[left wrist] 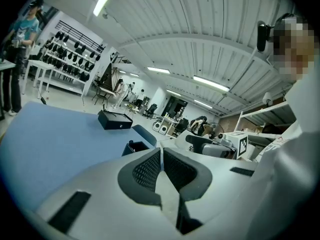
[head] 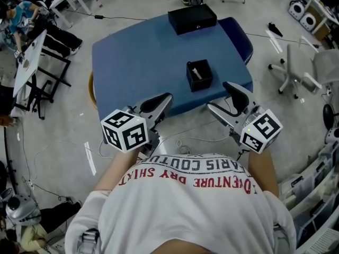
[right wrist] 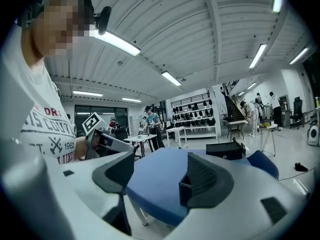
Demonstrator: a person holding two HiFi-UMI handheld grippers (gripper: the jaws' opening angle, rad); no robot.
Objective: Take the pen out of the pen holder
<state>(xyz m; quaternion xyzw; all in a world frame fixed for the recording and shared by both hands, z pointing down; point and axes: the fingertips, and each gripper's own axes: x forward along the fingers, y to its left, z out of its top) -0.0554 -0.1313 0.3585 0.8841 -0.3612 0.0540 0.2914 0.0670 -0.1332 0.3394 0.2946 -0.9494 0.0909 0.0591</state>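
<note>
While my right gripper (head: 218, 95) hangs with its jaws spread wide and nothing between them, my left gripper (head: 168, 97) has its dark ribbed pads pressed together on nothing. Both sit just off the near edge of the worktop (head: 137, 62), tips aimed away from me.

What the next move turns on is this: the pen holder (head: 199, 74) lies ahead of the right gripper and slightly to its left, on the near right part of the worktop. From the left gripper it lies ahead and off to the right, a longer reach. The right one is nearer and already open, so I judge it the natural one to go in. In the right gripper view only a sliver of the holder shows, at the inner edge of the right-hand jaw.

That holder is a small, square, open-topped box, matte black with stiff straight walls. Inside it the pen (head: 197, 73) reads as a thin pale streak running roughly near to far, a little aslant. Whether it stands or leans I cannot tell from overhead.

Under it all, the worktop is blue with rounded corners and looks soft and cloth-like. A flat black case (head: 192, 18) rests at its far edge, well apart from the holder.
</note>
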